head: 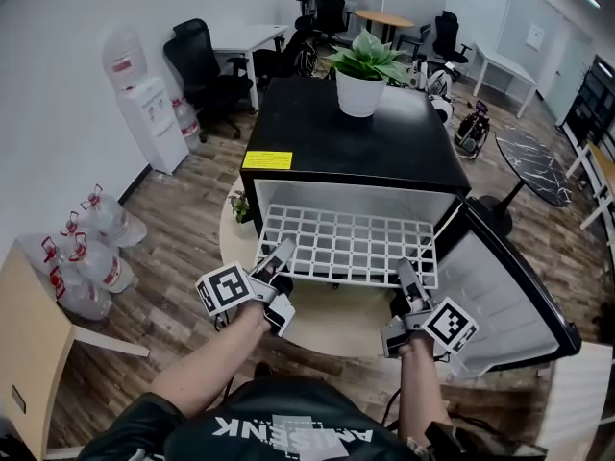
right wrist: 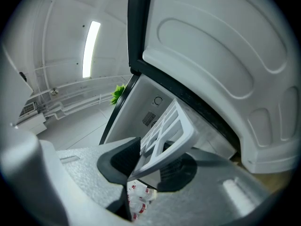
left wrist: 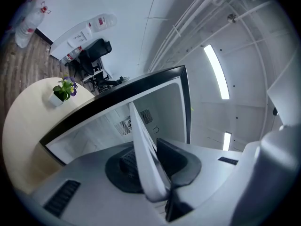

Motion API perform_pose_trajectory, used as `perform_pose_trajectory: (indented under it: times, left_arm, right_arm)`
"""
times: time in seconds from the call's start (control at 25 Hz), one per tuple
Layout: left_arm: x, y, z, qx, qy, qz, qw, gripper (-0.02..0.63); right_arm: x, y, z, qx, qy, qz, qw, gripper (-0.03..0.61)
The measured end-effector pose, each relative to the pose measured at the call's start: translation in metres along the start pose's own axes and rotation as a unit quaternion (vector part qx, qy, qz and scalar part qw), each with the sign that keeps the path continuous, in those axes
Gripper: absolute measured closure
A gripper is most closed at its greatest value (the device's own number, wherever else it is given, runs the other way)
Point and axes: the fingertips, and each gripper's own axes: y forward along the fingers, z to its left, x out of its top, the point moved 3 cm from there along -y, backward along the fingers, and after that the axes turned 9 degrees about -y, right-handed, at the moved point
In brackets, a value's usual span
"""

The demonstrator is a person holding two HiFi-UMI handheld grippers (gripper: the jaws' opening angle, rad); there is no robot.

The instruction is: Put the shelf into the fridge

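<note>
The shelf (head: 346, 243) sits partly inside the open fridge (head: 356, 137), its front edge pinched by the left gripper (head: 278, 256) and the right gripper (head: 406, 275), and it should stay flat and slide straight in with both sides even

The shelf (head: 348, 246) looked smooth white plastic; the fridge (head: 336, 142) top was glossy black; the floor (head: 187, 229) was wood-grained.

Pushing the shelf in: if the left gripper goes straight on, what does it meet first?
Probably the back wall of the fridge: the left gripper, shut on the shelf, points into its open cavity; depth is unclear.
</note>
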Motion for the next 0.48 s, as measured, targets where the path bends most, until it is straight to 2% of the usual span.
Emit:
perform_pose_trajectory:
  times: [0.04,0.24,0.48]
  left_arm:
    - [-0.001,0.001,0.000,-0.001,-0.004,0.000,1.0000,0.543]
    - [-0.015,0.007,-0.005,-0.039,-0.082,-0.005,0.9958,0.548]
    - [-0.016,0.001,0.002,-0.042,-0.083,-0.018,0.9955,0.546]
  right_arm:
    - [0.001,0.000,-0.001,0.001,0.002,0.000,1.000,0.474]
    - [0.002,0.001,-0.013,-0.005,-0.001,0.003,1.000,0.482]
    - [-0.004,0.009,-0.020,-0.004,-0.009,0.002,1.000,0.484]
